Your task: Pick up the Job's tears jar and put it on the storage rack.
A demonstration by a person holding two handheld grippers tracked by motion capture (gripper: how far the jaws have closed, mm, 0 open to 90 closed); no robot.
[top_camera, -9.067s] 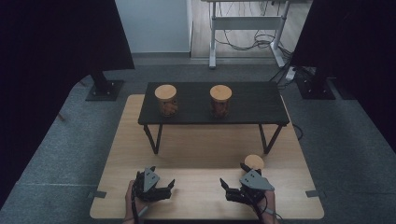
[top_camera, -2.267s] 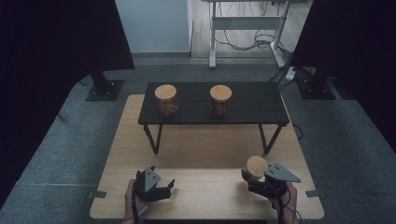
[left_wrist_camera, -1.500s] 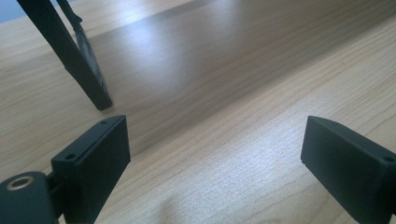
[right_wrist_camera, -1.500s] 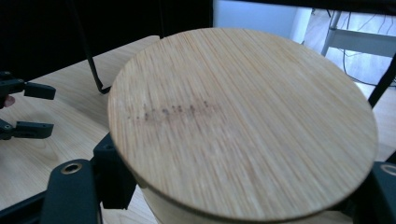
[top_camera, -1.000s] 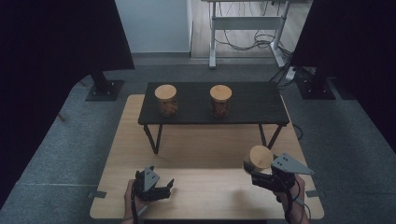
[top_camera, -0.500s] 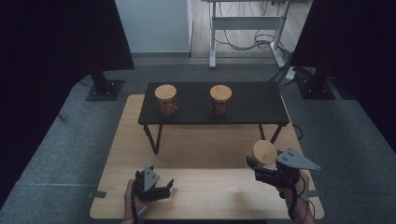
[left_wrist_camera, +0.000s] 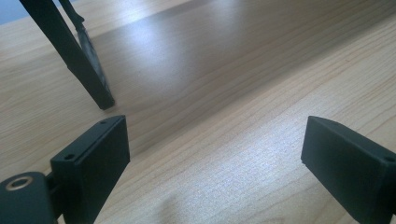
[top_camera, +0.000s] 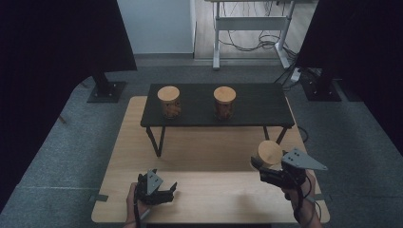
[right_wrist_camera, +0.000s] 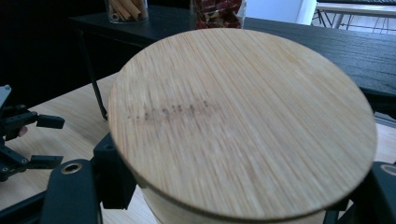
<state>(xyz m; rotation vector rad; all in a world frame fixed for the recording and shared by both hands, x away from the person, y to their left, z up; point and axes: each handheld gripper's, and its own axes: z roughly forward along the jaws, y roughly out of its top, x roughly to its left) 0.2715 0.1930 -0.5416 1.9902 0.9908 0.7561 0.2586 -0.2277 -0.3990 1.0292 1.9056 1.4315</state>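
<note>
Where hidden above: lid's (right_wrist_camera: 243, 123) faint print.

On the counter (top_camera: 209, 156), a low table (top_camera: 256, 102) toward the far edge, two lidded jars (top_camera: 168, 101) (top_camera: 224, 102) side by side on it. Near the front edge, left hand-held gripper (top_camera: 164, 192); right hand-held gripper (top_camera: 261, 168) at front right, gripping a third lidded jar (top_camera: 269, 153).

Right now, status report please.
Right tongs shut on wood-lidded jar, lifted. Left tongs open, resting on board. Black table ahead.
</note>
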